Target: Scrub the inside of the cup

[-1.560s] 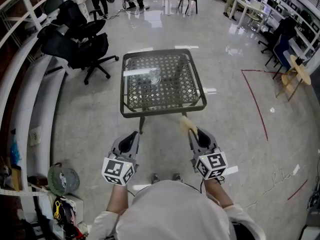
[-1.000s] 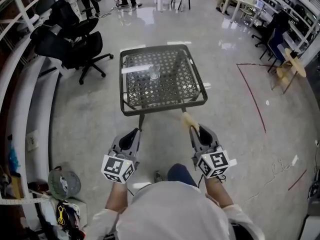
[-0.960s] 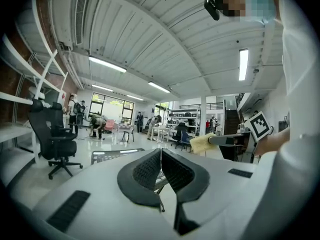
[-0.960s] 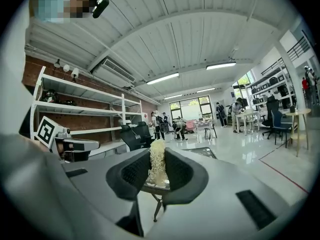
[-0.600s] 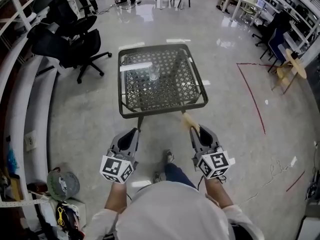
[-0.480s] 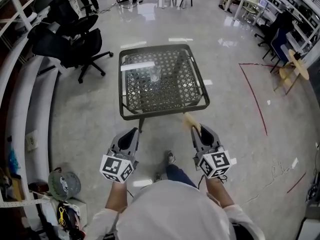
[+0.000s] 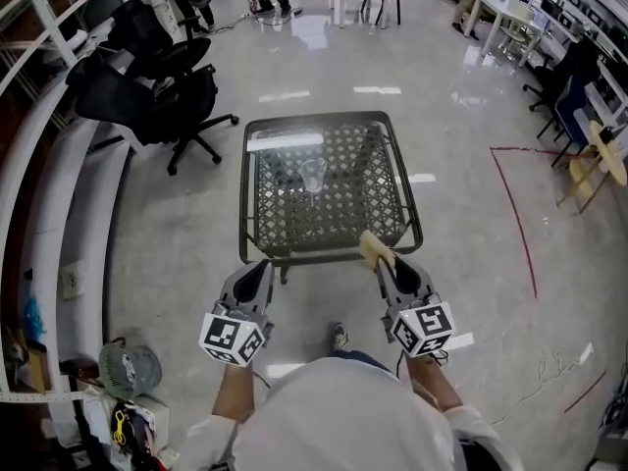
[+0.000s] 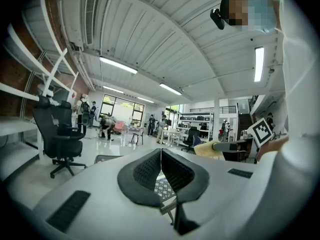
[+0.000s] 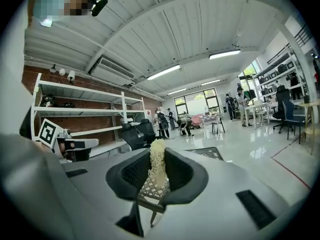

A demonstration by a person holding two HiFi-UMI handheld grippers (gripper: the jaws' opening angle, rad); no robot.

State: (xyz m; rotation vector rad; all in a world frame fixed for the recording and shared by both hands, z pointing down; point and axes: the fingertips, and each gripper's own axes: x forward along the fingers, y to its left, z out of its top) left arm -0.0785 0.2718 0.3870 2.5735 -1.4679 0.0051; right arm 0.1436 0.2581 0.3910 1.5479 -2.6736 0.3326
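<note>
Well apart from both grippers, the clear glass cup [image 7: 312,175] stands upright on the desk [image 7: 244,199]. It sits near the middle of the lattice top, a little toward the far edge.

The left gripper [image 7: 263,266] is held level just short of the desk's near left corner. In the left gripper view its dark ribbed fingers [image 8: 142,171] are pressed together along their whole length, with nothing between them.

The right gripper [image 7: 386,263] is held beside it, short of the near right corner. Its fingers [image 9: 181,171] are clamped on a pale yellow fibrous scrubber [image 7: 373,247], which stands up between the pads in the right gripper view and pokes out past the fingertips. In the head view the scrubber's tip shows over the desk's near edge. Neither gripper touches the desk or the cup.

The desk stands on a glossy grey floor [image 7: 177,253]. Black office chairs [image 7: 157,86] are off beyond its far left corner, and a red line [image 7: 520,219] runs across the floor to the right. People and more furniture are at the far end of the room, too small to make out.
</note>
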